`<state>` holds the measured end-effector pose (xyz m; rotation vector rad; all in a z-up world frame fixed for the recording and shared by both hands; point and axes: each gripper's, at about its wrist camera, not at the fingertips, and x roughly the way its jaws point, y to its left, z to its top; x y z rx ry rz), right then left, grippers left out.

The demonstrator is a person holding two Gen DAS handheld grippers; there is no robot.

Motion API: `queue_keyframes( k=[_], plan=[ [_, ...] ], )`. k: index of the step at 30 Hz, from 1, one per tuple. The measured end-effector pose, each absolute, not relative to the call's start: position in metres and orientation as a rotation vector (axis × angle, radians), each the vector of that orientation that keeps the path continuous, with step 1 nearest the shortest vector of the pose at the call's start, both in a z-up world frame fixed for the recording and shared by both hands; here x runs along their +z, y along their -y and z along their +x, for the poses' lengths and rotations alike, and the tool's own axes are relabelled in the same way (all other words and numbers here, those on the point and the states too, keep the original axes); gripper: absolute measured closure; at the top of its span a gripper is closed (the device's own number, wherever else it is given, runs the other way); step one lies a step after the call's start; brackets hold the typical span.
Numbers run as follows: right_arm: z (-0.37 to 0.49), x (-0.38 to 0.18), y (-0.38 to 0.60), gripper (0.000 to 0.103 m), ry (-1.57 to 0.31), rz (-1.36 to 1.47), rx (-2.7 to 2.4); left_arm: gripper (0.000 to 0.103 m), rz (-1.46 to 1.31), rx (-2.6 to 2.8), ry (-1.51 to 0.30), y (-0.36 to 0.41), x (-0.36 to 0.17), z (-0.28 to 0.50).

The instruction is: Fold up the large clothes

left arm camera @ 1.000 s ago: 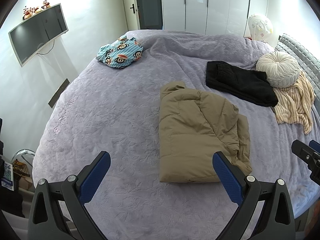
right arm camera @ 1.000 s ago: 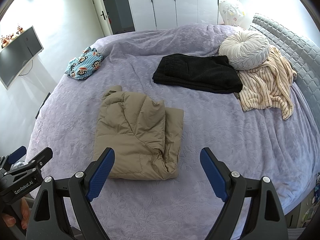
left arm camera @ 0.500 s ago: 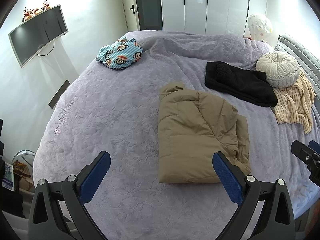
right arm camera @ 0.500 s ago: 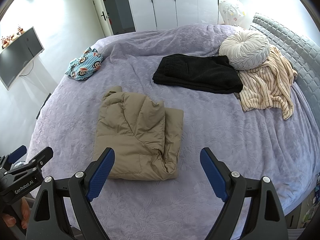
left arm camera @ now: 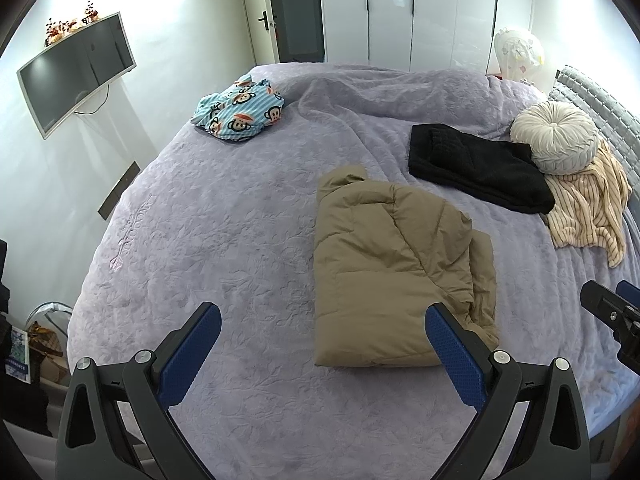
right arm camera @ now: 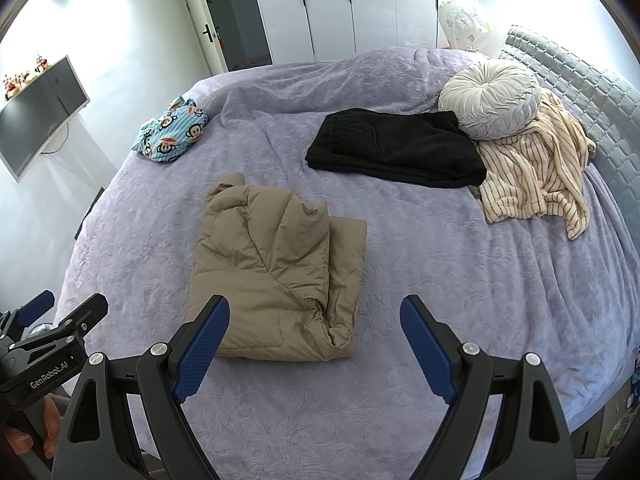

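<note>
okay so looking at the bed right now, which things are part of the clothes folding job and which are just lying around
Part of the job:
- tan puffer jacket, already folded
- black garment, lying flat
- striped cream garment, crumpled
- monkey-print garment, bunched
- left gripper and right gripper, both open and empty

Just lying about:
- round cushion
- wall TV

Left tongs [left arm camera: 320,336] spread wide, empty; right tongs [right arm camera: 315,330] same, angled downward.
</note>
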<state>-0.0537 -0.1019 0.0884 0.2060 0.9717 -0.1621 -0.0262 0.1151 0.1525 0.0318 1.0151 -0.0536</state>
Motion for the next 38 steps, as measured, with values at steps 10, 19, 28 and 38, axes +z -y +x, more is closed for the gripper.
queue_keyframes(
  k=[10,19,28,38],
  plan=[
    [-0.045,0.093,0.1,0.014,-0.965,0.205,-0.153,0.001,0.037,-0.057,-1.007,-0.115,0.158,-0.021],
    [-0.044,0.095,0.096,0.014,-0.963,0.21,-0.152,0.001,0.04,-0.053,-1.004,-0.111,0.161,-0.022],
    [-0.047,0.095,0.093,0.014,-0.962,0.211,-0.154,0.001,0.029,-0.056,-1.004,-0.11,0.162,-0.025],
    [-0.049,0.095,0.093,0.014,-0.963,0.214,-0.159,0.001,0.016,-0.063,-0.981,-0.105,0.167,-0.032]
  ],
)
